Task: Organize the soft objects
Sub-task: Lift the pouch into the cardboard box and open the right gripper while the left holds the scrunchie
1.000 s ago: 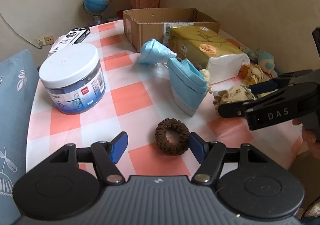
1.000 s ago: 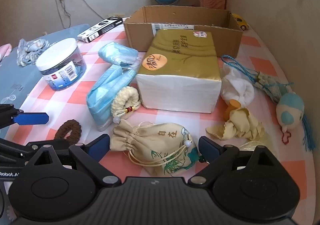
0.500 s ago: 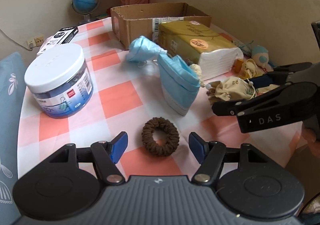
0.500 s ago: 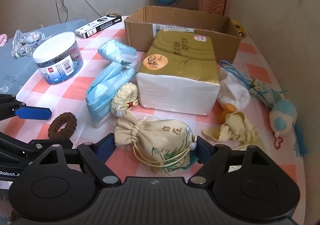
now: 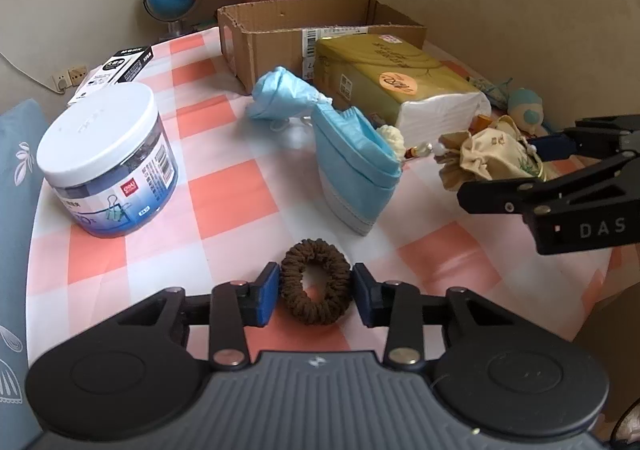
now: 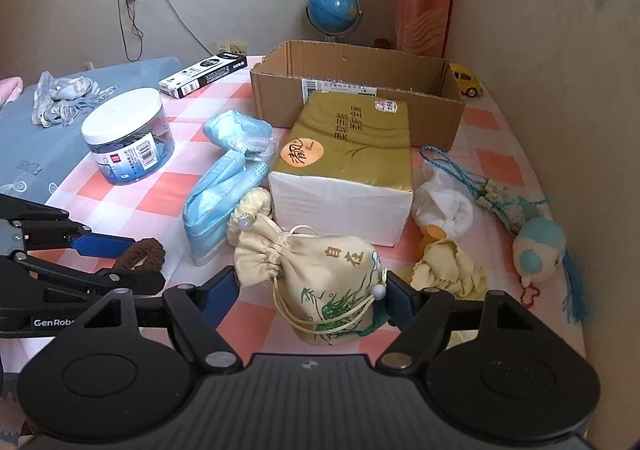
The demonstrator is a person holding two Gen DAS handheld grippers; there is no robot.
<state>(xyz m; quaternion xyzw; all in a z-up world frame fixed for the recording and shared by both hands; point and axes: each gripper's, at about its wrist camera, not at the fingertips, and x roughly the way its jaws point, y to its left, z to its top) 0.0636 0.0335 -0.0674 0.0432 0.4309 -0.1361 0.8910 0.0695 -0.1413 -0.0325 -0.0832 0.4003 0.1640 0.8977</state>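
My left jaws [image 5: 316,292] have just closed on the brown scrunchie [image 5: 315,281]; my right jaws [image 6: 312,292], still closing, bracket the drawstring pouch [image 6: 320,274]. Bare surface [image 5: 224,186] ahead-left; the cardboard box [image 6: 356,90] beyond looks empty.

tissue pack [image 6: 344,166] before box [image 6: 356,90] — jar [image 6: 128,134] left

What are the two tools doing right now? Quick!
Left tool: just closed on the brown hair tie.
Right tool: closing around the cream drawstring pouch, right pad touching it, left pad still off.
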